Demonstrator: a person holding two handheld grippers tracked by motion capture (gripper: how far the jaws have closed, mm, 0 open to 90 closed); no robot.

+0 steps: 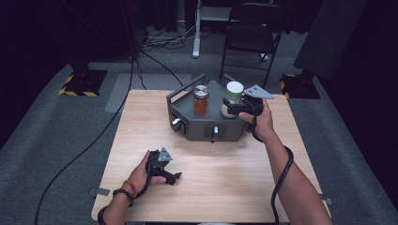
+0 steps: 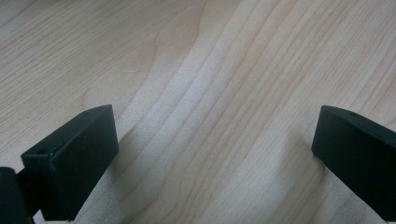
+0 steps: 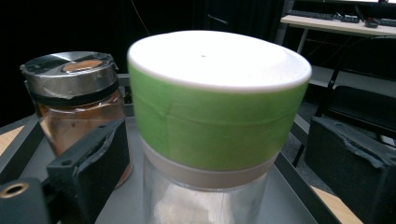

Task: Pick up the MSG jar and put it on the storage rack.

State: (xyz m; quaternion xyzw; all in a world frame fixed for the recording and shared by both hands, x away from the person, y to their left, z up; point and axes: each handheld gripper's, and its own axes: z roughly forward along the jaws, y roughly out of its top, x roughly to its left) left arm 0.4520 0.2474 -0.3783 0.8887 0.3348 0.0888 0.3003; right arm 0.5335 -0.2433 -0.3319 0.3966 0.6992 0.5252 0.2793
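Note:
A clear jar with a white lid banded in green tape [image 1: 233, 96] [image 3: 215, 116] stands on a dark grey tray [image 1: 202, 129] at the table's far side. Beside it on the tray is an amber jar with a metal lid [image 1: 201, 101] [image 3: 77, 107]. My right gripper [image 1: 232, 108] [image 3: 217, 158] is open, one jaw on each side of the green-lidded jar, with a gap showing on both sides. My left gripper [image 1: 171, 178] [image 2: 212, 140] rests low over the wooden table [image 1: 225, 173] near the front left, open, with bare wood between its jaws.
The tray has raised rails and knobs on its front face [image 1: 215, 131]. A folding chair [image 1: 251, 33] and stand bases with hazard tape [image 1: 80, 84] sit on the floor beyond the table. Cables trail from both grippers.

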